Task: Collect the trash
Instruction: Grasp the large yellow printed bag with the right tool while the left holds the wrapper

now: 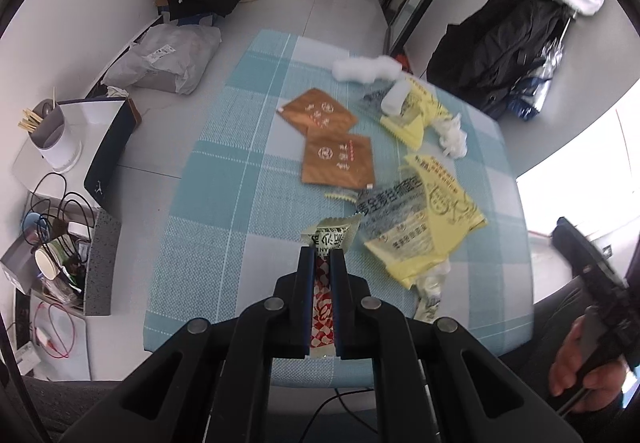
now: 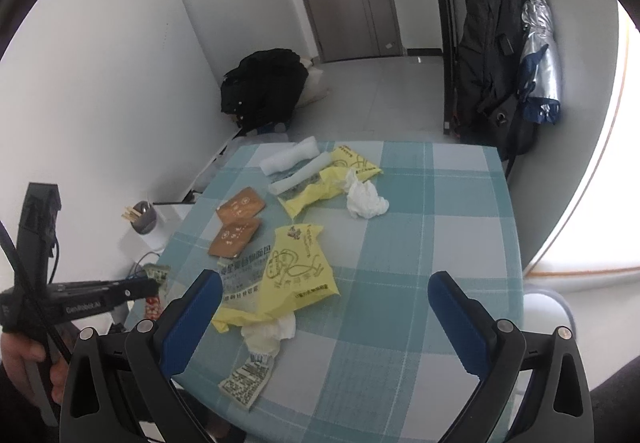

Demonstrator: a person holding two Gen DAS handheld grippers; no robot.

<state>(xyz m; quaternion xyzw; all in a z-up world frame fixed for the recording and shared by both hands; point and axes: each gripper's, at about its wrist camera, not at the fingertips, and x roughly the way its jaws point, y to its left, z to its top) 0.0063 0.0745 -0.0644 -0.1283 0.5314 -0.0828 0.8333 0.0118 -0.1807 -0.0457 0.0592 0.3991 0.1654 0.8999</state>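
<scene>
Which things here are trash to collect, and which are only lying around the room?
Trash for the job:
- red-and-white wrapper, pinched in the left gripper
- two brown packets
- yellow wrappers
- crumpled tissue
- white foam rolls

Just lying about:
- black backpack
- folded umbrella
- cup of sticks
- cables

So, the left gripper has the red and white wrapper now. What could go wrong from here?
The left gripper pinches the red-and-white wrapper only along a thin strip; the free top end may slip out. The right gripper hangs open over the yellow bag; closing there may also drag the paper slip off the table edge.
</scene>
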